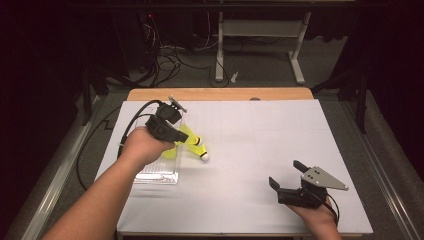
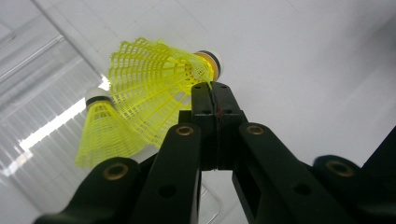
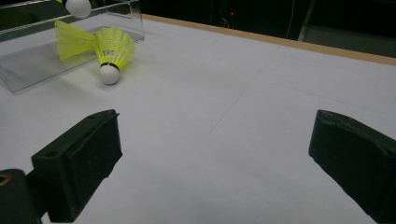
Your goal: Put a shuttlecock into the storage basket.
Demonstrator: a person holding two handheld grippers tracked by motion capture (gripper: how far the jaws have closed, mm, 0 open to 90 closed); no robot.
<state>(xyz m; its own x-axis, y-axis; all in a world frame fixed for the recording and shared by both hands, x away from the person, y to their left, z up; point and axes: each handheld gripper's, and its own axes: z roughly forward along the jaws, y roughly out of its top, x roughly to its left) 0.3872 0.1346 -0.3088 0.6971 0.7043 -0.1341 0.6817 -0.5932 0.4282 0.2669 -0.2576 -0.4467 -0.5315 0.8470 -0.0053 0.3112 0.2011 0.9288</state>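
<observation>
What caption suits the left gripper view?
Left gripper pinching a yellow shuttlecock, a second shuttlecock behind.

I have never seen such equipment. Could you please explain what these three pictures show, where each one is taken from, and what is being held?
There is no robot here. A person holds one hand tool in each hand; each tool ends in a two-jaw claw. The high view looks down on a white table from above the person's side. The other two pictures come from small cameras that ride on the tools and look along their black jaws.

The left claw has its jaws pressed together on the yellow mesh skirt of a shuttlecock with a white cork tip. A second yellow shuttlecock lies beside it, by a clear plastic tray on the left part of the table.

The right claw is near the table's front right, with its jaws wide apart and nothing between them.
</observation>
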